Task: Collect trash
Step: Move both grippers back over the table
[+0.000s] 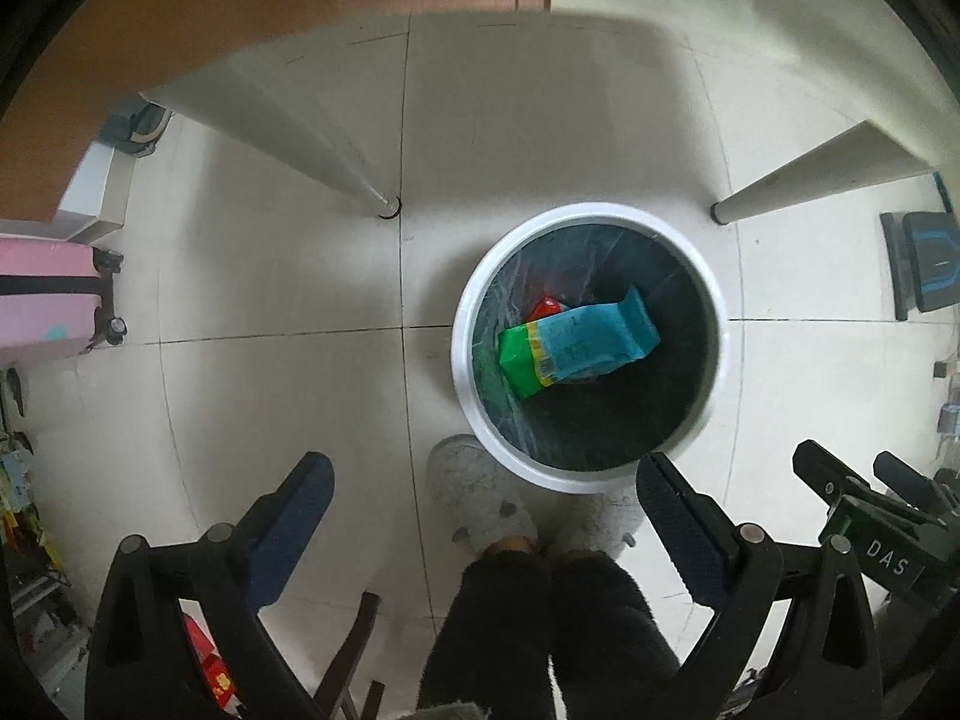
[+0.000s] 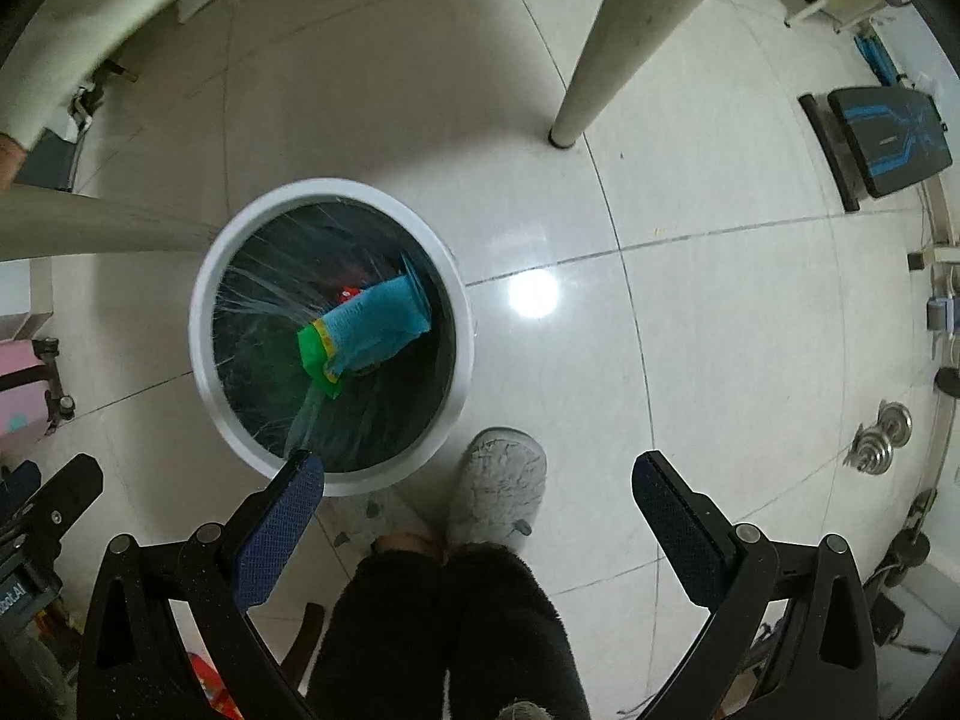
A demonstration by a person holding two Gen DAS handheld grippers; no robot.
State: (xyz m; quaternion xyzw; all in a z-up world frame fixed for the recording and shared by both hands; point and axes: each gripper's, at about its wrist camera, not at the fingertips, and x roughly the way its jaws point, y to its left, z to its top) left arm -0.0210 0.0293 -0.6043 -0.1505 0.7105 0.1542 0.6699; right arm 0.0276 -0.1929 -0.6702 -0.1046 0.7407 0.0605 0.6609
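A round white trash bin [image 1: 465, 324] with a dark liner stands on the tiled floor, seen from above. Inside lies a blue and green snack wrapper [image 1: 576, 348] over a red wrapper [image 1: 547, 307]. My left gripper [image 1: 480, 480] is open and empty, held above the floor at the bin's near rim. In the right wrist view the bin [image 2: 204, 324] sits at left, with the blue and green wrapper [image 2: 366, 330] inside. My right gripper [image 2: 474, 480] is open and empty, its left finger [image 2: 282, 528] over the bin's near rim.
White table legs [image 1: 366, 186] [image 2: 591, 60] stand beyond the bin. The person's grey slippers [image 1: 480, 498] [image 2: 498, 486] are just in front of the bin. A pink suitcase [image 1: 48, 294] is at left, a black and blue device [image 2: 888, 138] and dumbbells [image 2: 879, 438] at right.
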